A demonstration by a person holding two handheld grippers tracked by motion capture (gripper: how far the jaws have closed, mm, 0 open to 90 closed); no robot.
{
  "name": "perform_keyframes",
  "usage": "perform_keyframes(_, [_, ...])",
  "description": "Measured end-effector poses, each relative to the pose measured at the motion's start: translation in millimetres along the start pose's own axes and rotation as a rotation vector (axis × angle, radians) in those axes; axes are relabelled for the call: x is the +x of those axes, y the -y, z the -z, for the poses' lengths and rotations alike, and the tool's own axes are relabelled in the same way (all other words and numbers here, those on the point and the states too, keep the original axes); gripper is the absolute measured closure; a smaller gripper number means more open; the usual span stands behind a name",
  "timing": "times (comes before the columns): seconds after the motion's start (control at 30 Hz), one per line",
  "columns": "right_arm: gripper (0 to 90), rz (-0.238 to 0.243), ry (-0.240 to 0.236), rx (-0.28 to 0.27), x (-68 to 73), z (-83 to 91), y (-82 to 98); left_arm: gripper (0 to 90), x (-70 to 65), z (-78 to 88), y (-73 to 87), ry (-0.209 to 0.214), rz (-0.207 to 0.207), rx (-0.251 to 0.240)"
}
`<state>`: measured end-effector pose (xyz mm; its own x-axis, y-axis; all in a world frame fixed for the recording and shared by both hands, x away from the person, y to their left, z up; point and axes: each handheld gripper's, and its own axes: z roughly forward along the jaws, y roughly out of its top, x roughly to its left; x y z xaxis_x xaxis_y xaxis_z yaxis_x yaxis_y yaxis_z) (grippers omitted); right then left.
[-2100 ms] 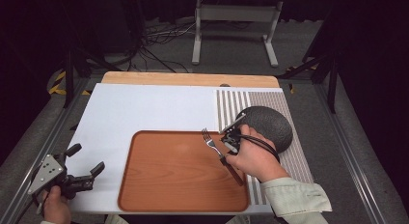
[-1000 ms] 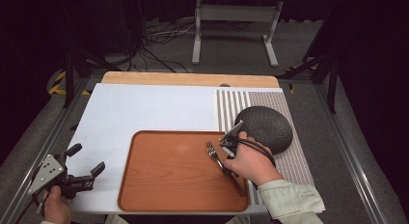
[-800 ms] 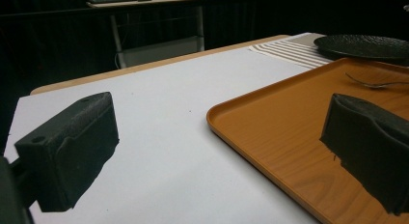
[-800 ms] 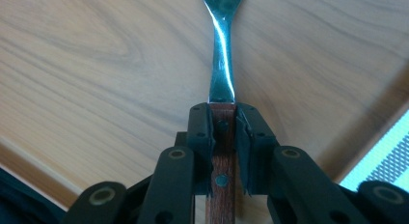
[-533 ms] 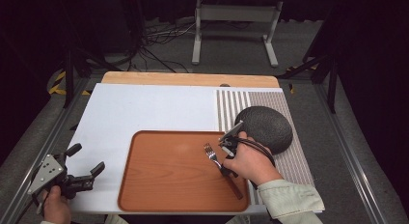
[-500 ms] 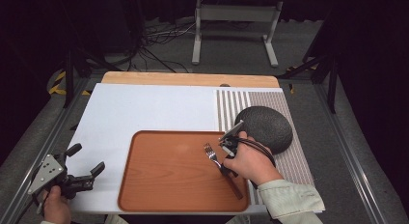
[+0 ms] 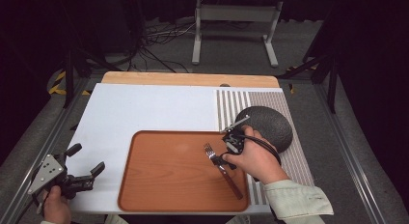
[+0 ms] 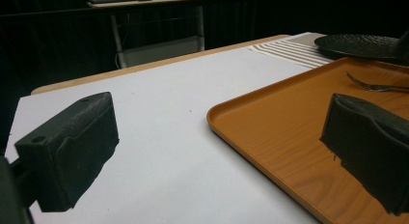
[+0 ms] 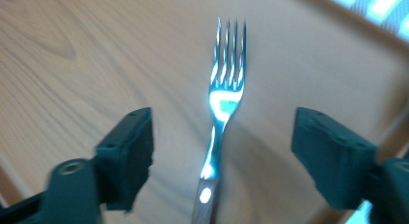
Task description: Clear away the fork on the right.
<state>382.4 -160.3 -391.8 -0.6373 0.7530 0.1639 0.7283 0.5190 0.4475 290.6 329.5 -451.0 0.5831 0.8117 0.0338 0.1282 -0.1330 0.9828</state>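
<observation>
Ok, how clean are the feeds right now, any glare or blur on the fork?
Right gripper view: soft overall, strong glare on the fork neck. High view: sharp, evenly lit table, dark surroundings. Left gripper view: tray crisp, near jaws slightly soft.

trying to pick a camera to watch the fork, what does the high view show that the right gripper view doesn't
High view alone: the whole brown tray, the white table top, the dark round plate on the striped mat, the left gripper open off the tray's left edge, and the fork's brown handle.

Right gripper view alone: the tines close up, and the right gripper with its jaws wide apart either side of the neck, touching nothing; they have just been opening.

Both: the fork lying on the tray.
</observation>
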Motion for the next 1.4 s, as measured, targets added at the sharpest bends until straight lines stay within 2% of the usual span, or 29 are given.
perform_keyframes(0.1, [19.7, 0.084, 0.003, -0.077, -0.8, 1.6, -3.5, 0.5, 0.1, 0.0, 0.0, -0.001, 0.0, 0.0])
perform_keyframes(0.13, [19.9, 0.101, -0.005, -0.102, -0.4, 2.0, -4.7, 0.5, 0.1, 0.0, 0.0, -0.001, 0.0, 0.0])
perform_keyframes(0.17, [19.9, 0.101, -0.005, -0.102, -0.4, 2.0, -4.7, 0.5, 0.1, 0.2, -0.1, 0.0, -0.001, 0.003])
perform_keyframes(0.2, [19.9, 0.145, -0.025, -0.173, -0.8, 3.1, -8.4, 0.4, 0.1, 0.1, -0.1, 0.0, 0.0, 0.003])
perform_keyframes(0.23, [19.9, 0.145, -0.025, -0.173, -0.8, 3.1, -8.4, 0.4, 0.1, 0.1, -0.1, 0.0, 0.0, 0.003])
perform_keyframes(0.3, [19.8, 0.182, -0.025, -0.22, -1.1, 3.5, -11.6, 0.5, 0.2, 0.3, -0.1, 0.001, -0.001, 0.004])
perform_keyframes(0.37, [20.3, 0.217, -0.04, -0.238, -1.9, 2.2, -14.4, 0.4, 0.5, 0.4, -0.2, 0.0, -0.002, 0.004])
perform_keyframes(0.47, [26.7, 0.28, -0.051, -0.241, -3.1, -0.3, -18.6, 0.4, 0.5, 0.5, -0.2, 0.0, 0.001, 0.003])
perform_keyframes(0.5, [26.7, 0.28, -0.051, -0.241, -3.1, -0.3, -18.6, 0.4, 0.6, 0.5, -0.2, 0.0, 0.001, 0.003])
perform_keyframes(0.57, [34.2, 0.331, -0.038, -0.256, -5.0, -1.5, -21.4, 0.5, 0.6, 0.3, -0.2, 0.002, -0.001, 0.004])
perform_keyframes(0.6, [36.9, 0.353, -0.05, -0.266, -5.5, -3.4, -22.9, 0.5, 0.5, 0.3, -0.2, 0.002, -0.001, 0.004])
perform_keyframes(0.77, [54.2, 0.401, -0.061, -0.235, -5.1, -13.0, -26.4, 0.5, 0.8, 0.6, -0.1, 0.001, -0.001, 0.004])
perform_keyframes(0.8, [54.2, 0.401, -0.061, -0.235, -5.1, -13.0, -26.4, 0.5, 0.8, 0.5, -0.1, 0.001, 0.0, 0.004])
perform_keyframes(0.83, [59.9, 0.41, -0.051, -0.224, -5.1, -15.1, -26.9, 0.5, 0.8, 0.5, -0.1, 0.001, -0.001, 0.004])
perform_keyframes(0.87, [70.1, 0.422, -0.054, -0.212, -5.6, -19.9, -27.5, 0.5, 0.6, 0.3, -0.1, 0.002, -0.001, 0.004])
perform_keyframes(0.9, [70.1, 0.422, -0.054, -0.212, -5.6, -19.9, -27.5, 0.5, 0.6, 0.3, -0.1, 0.002, -0.001, 0.004])
perform_keyframes(0.93, [77.8, 0.428, -0.061, -0.201, -5.4, -24.5, -27.8, 0.5, 0.6, 0.2, 0.0, 0.003, -0.001, 0.004])
perform_keyframes(0.97, [77.8, 0.435, -0.064, -0.197, -5.3, -26.8, -28.0, 0.5, 0.5, 0.1, 0.1, 0.001, 0.0, 0.003])
perform_keyframes(1.07, [88.1, 0.448, -0.067, -0.186, -4.0, -32.3, -28.5, 0.5, 0.9, 0.1, 0.1, 0.003, 0.0, 0.005])
perform_keyframes(1.4, [90.0, 0.465, -0.081, -0.14, 0.9, -52.3, -29.2, 0.5, 1.0, 0.5, -0.1, 0.004, -0.001, 0.005])
